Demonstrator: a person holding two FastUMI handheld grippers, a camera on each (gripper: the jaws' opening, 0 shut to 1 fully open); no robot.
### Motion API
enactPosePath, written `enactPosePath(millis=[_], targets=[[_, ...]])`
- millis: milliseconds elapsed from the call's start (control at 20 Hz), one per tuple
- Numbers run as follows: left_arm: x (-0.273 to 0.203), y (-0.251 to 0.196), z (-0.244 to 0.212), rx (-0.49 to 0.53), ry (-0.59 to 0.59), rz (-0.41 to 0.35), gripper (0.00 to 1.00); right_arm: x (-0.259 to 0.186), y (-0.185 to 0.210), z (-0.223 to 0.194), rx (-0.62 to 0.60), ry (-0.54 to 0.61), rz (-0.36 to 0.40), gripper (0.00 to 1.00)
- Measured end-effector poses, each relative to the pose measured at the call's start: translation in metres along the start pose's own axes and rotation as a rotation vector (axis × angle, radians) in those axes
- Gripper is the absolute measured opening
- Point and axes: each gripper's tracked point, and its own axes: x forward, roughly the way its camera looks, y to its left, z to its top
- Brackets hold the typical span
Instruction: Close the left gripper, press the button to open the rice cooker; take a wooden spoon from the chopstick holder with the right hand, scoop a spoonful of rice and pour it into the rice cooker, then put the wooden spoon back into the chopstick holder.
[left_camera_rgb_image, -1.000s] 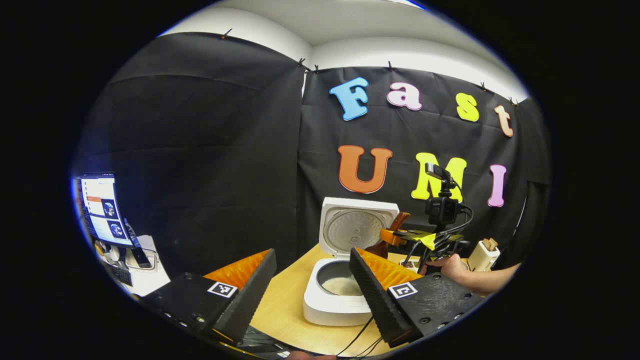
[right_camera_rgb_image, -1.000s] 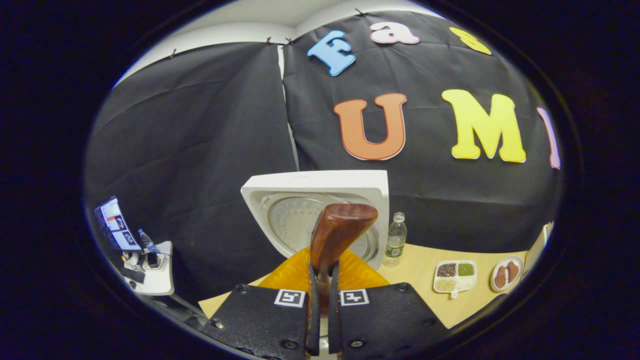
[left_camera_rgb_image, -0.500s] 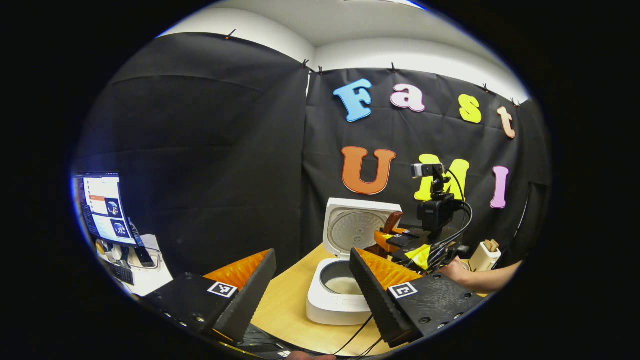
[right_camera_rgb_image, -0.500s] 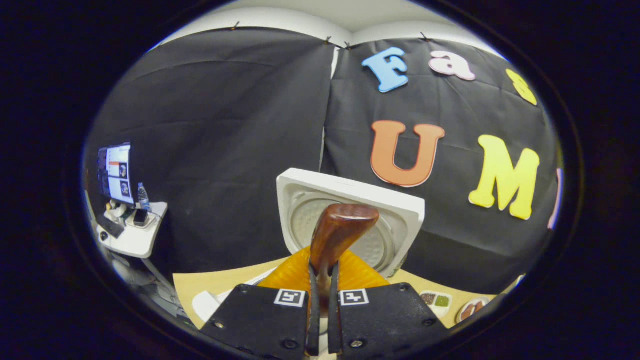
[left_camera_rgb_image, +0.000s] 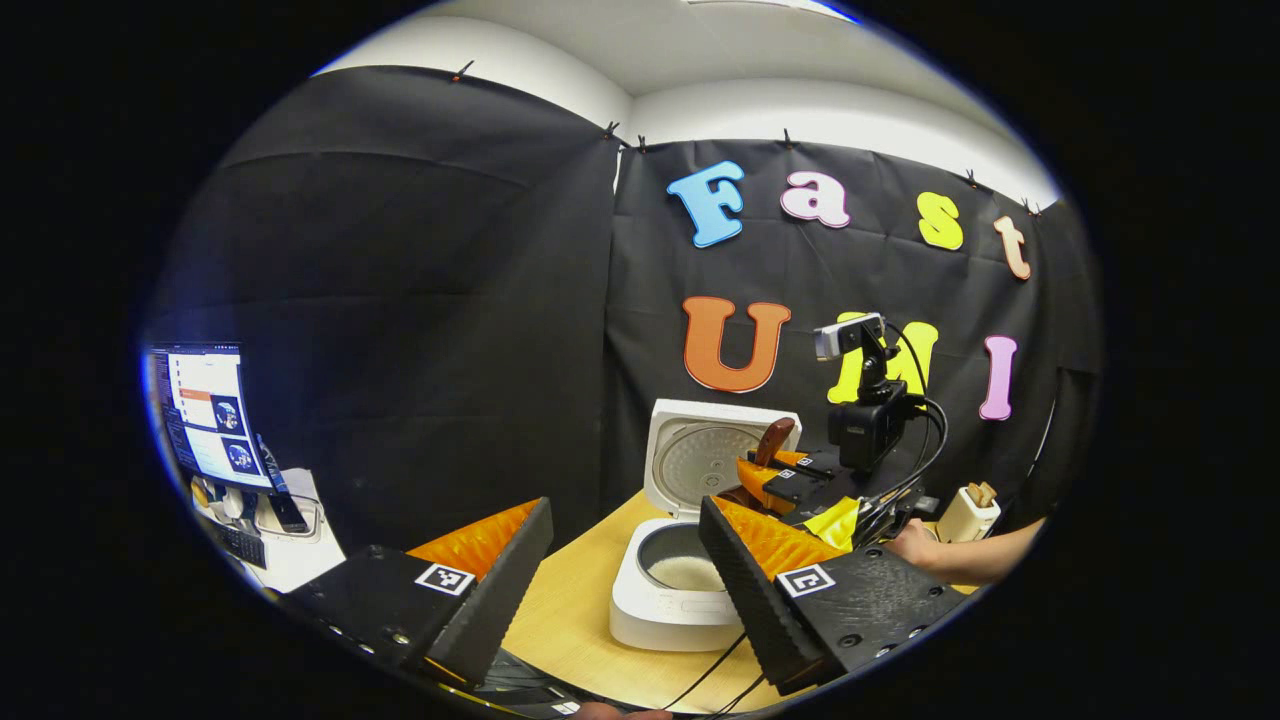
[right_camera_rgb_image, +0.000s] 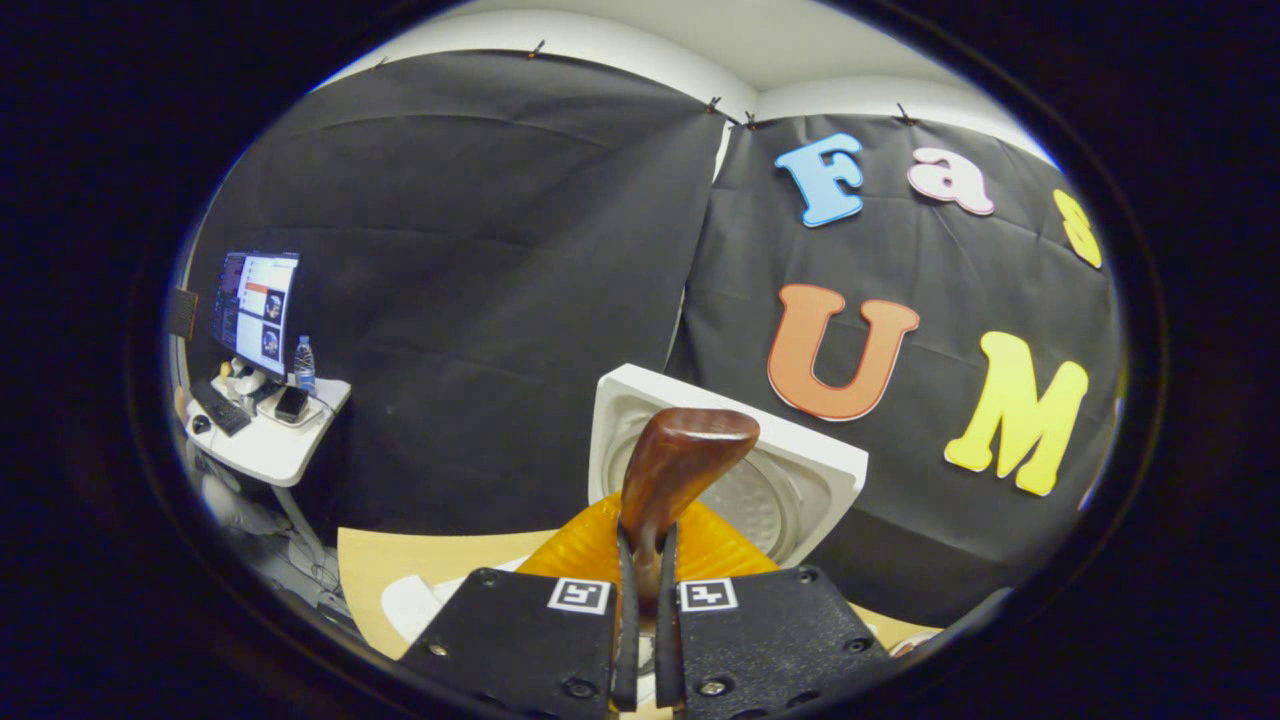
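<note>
Wooden table (left_camera_rgb_image: 580, 610) — open rice cooker (left_camera_rgb_image: 672, 590) near its edge; right claw (right_camera_rgb_image: 640, 600) grips wooden spoon (right_camera_rgb_image: 680, 465), left claw (left_camera_rgb_image: 625, 570) spread.

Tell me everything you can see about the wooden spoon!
The wooden spoon is dark reddish-brown and glossy, like polished wood. Its rounded bowl end sticks up, tilted a little, in front of the rice cooker's open white lid. The right gripper pinches its handle between both black fingers. Whether rice sits in its bowl cannot be told.

Left claw (left_camera_rgb_image: 625, 570) fingers spread wide, right claw (right_camera_rgb_image: 645, 560) clamped tight, bare forearm (left_camera_rgb_image: 985, 555) extended
</note>
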Motion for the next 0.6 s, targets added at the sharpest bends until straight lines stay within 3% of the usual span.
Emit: enactPosePath(millis=[250,600], targets=[[-0.001,-0.005,-0.003,-0.003,0.007,-0.012,0.94,-0.011,-0.015,0.002,0.117,-0.003,-0.018,0.12],[0.001,-0.013,-0.002,-0.001,0.011,-0.052,0.94,-0.063,-0.07,0.01,0.404,0.002,-0.097,0.12]])
